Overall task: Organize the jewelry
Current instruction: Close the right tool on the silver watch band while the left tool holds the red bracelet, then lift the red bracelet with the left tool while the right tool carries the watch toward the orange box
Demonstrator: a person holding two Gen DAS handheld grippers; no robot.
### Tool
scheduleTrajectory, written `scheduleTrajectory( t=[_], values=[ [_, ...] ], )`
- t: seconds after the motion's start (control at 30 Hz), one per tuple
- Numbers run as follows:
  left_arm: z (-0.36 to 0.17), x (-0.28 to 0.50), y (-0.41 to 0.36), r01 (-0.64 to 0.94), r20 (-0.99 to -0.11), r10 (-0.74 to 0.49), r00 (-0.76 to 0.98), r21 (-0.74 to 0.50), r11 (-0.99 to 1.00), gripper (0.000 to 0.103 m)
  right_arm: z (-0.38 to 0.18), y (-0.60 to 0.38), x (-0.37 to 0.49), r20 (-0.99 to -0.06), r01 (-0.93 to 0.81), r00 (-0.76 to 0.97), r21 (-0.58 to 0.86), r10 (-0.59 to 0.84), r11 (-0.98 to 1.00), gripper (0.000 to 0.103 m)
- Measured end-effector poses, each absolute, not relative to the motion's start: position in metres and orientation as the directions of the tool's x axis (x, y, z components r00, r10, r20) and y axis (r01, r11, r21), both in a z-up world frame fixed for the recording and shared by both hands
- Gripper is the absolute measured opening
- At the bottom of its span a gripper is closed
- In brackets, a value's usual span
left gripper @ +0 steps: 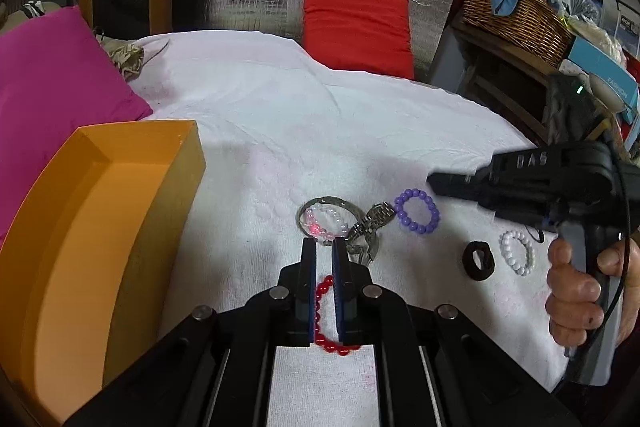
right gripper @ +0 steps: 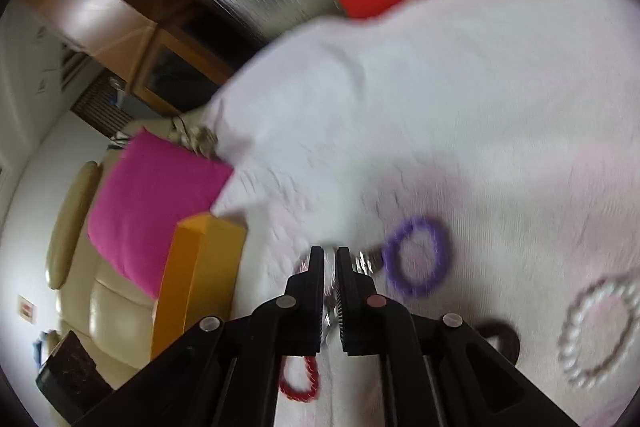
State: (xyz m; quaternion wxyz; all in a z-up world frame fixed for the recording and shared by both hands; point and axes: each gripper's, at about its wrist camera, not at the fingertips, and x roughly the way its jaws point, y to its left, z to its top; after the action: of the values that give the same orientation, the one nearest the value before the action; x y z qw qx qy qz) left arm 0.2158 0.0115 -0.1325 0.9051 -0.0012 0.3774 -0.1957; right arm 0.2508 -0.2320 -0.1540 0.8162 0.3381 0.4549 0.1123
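Several pieces of jewelry lie on a white towel [left gripper: 248,115]. My left gripper [left gripper: 324,247] hovers over them, jaws nearly closed with nothing clamped; a red bead bracelet [left gripper: 326,331] lies on the towel beneath the fingers. Just ahead lie a clear pink bead bracelet [left gripper: 326,221] inside a metal ring and a silver watch [left gripper: 374,223]. A purple bead bracelet [left gripper: 416,211], a black ring [left gripper: 478,261] and a white bead bracelet [left gripper: 516,253] lie to the right. My right gripper [right gripper: 330,255] is shut and empty above the watch [right gripper: 366,261]; this view is blurred. An orange box [left gripper: 100,227] stands at left.
A pink cushion [left gripper: 52,79] lies behind the box and a red cushion [left gripper: 356,23] at the back. A wicker basket [left gripper: 516,15] and clutter stand at the right. The right-hand gripper body [left gripper: 560,179] hangs over the towel's right side.
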Motion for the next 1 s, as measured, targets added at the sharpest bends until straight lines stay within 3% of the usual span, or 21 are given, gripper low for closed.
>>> scheduleTrajectory(
  t=[0.03,0.1,0.13,0.17,0.23,0.33,0.63,0.67,0.7,0.93,1.0],
  values=[
    [-0.133,0.216,0.012,0.351,-0.683,-0.353,0.64,-0.149,0.925,0.008,-0.158,-0.228,0.252,-0.677,0.128,0.541,0.653,0.499,0.747,0.014],
    [-0.135,0.218,0.013,0.342,-0.693,-0.343,0.634,-0.147,0.928,0.008,-0.162,-0.218,0.252,-0.704,0.116,0.513,0.624,0.492,0.773,0.037],
    [-0.136,0.218,0.014,0.339,-0.699,-0.342,0.628,-0.15,0.929,0.008,-0.164,-0.213,0.253,-0.711,0.11,0.505,0.616,0.49,0.78,0.056],
    [-0.138,0.219,0.015,0.336,-0.705,-0.342,0.622,-0.154,0.929,0.008,-0.167,-0.21,0.253,-0.712,0.108,0.508,0.611,0.485,0.784,0.059],
    [-0.139,0.218,0.017,0.328,-0.709,-0.331,0.622,-0.148,0.933,0.008,-0.171,-0.202,0.256,-0.732,0.108,0.501,0.583,0.462,0.805,0.057],
    [-0.141,0.221,0.024,0.303,-0.718,-0.313,0.621,-0.149,0.941,0.008,-0.182,-0.19,0.262,-0.76,0.097,0.461,0.556,0.458,0.826,0.031],
    [-0.144,0.218,0.032,0.296,-0.732,-0.312,0.605,-0.157,0.942,0.008,-0.202,-0.178,0.273,-0.807,0.151,0.457,0.486,0.376,0.861,0.03],
    [-0.145,0.218,0.032,0.296,-0.735,-0.313,0.601,-0.159,0.942,0.008,-0.202,-0.175,0.273,-0.811,0.139,0.461,0.466,0.36,0.874,0.019],
    [-0.145,0.218,0.033,0.297,-0.737,-0.314,0.599,-0.159,0.942,0.008,-0.201,-0.174,0.274,-0.818,0.129,0.46,0.446,0.345,0.886,0.016],
    [-0.149,0.213,0.022,0.37,-0.749,-0.374,0.547,-0.184,0.911,0.008,-0.183,-0.195,0.265,-0.763,0.111,0.507,0.519,0.401,0.848,0.014],
    [-0.152,0.211,0.015,0.408,-0.761,-0.406,0.507,-0.203,0.89,0.017,-0.172,-0.204,0.26,-0.732,0.101,0.535,0.551,0.422,0.829,0.014]
  ],
)
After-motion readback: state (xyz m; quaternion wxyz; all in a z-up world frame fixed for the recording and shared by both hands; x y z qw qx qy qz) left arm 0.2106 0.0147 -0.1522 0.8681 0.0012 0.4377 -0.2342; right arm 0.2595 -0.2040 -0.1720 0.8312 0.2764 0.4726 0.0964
